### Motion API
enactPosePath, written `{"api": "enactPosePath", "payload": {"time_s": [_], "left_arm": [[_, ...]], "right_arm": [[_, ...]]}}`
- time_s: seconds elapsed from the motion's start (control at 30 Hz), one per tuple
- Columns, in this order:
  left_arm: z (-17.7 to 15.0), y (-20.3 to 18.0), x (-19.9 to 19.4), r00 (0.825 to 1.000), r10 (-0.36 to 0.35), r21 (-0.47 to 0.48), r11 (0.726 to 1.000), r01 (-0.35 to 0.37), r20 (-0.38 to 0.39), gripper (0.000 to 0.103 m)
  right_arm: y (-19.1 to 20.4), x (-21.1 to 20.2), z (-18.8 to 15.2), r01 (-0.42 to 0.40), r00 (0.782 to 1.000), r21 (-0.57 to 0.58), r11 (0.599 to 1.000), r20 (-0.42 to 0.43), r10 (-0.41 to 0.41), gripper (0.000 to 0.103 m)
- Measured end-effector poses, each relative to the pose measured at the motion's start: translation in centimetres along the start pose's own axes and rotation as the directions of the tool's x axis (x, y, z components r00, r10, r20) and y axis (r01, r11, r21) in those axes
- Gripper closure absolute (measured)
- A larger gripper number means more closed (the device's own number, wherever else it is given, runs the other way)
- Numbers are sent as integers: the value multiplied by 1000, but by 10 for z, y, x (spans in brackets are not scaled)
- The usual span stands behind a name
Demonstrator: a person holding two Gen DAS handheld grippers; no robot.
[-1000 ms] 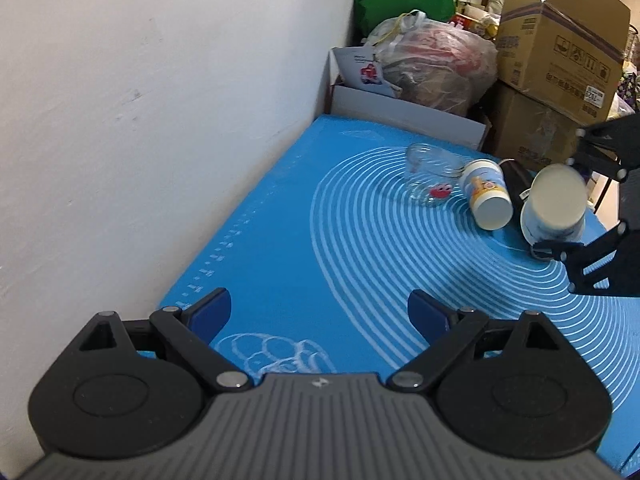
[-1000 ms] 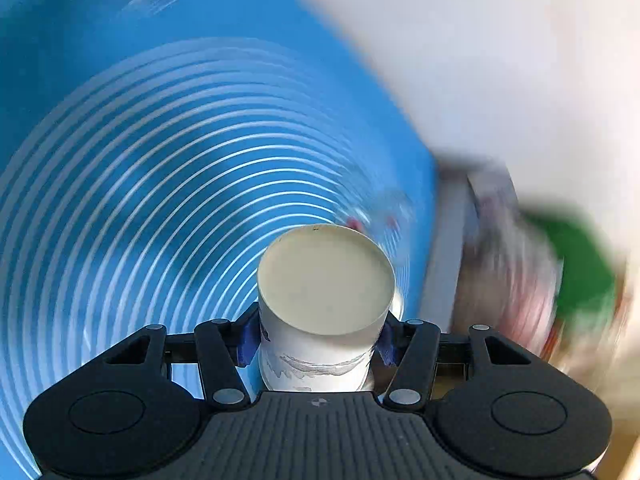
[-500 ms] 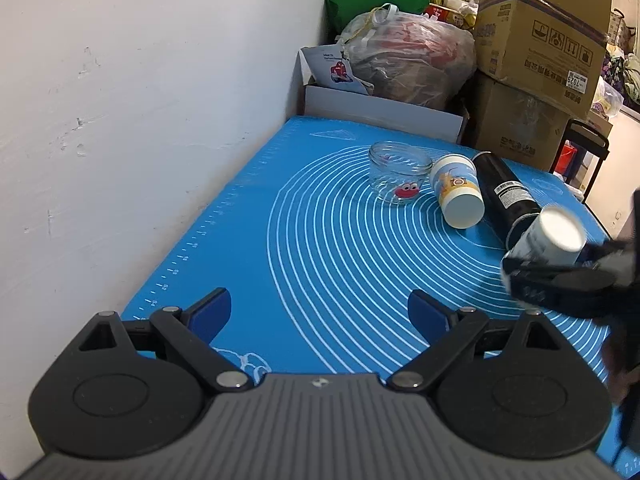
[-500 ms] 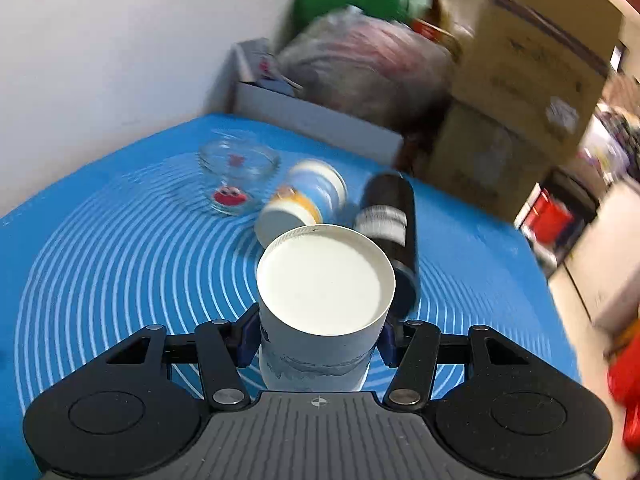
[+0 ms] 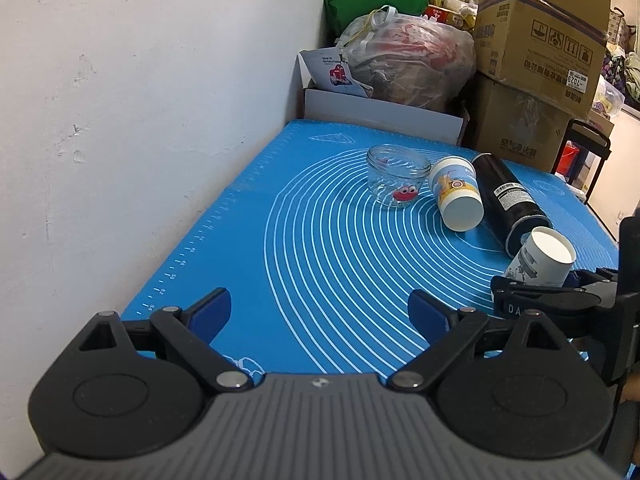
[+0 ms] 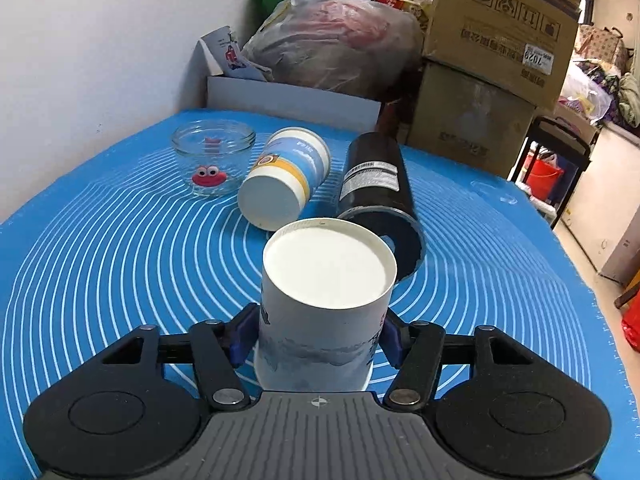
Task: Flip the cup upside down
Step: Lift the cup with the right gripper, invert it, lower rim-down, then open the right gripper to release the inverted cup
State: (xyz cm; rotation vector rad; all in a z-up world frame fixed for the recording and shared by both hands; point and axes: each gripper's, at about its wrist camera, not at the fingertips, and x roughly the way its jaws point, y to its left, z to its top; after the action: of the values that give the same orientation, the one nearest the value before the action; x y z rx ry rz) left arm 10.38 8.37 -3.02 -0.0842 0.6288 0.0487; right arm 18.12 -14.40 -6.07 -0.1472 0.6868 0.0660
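Your right tongs (image 6: 318, 338) clamp the white paper cup (image 6: 324, 296), base toward the camera, above the blue ringed desk mat (image 6: 100, 248); your left tongs (image 5: 320, 312) stand apart at 9 o'clock.

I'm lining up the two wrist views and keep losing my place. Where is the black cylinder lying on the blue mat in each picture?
Left wrist view: the black cylinder lies at the right, between the blue-and-yellow paper cup and the white paper cup.
Right wrist view: it lies centre-right, just behind the white paper cup.
Shared landmark: the clear glass jar with the red googly-eyed figure.
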Motion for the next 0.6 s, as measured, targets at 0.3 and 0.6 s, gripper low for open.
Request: {"api": "enactPosePath", "payload": {"time_s": [0.3, 0.6], "left_arm": [[-1, -9, -7, 1000, -16, 10, 1000, 16, 15, 9], [-4, -27, -30, 998, -44, 40, 998, 42, 37, 8]], "right_arm": [[0, -19, 2, -33, 998, 5, 999, 49, 33, 1], [-21, -75, -8, -76, 995, 44, 996, 74, 73, 0]]}}
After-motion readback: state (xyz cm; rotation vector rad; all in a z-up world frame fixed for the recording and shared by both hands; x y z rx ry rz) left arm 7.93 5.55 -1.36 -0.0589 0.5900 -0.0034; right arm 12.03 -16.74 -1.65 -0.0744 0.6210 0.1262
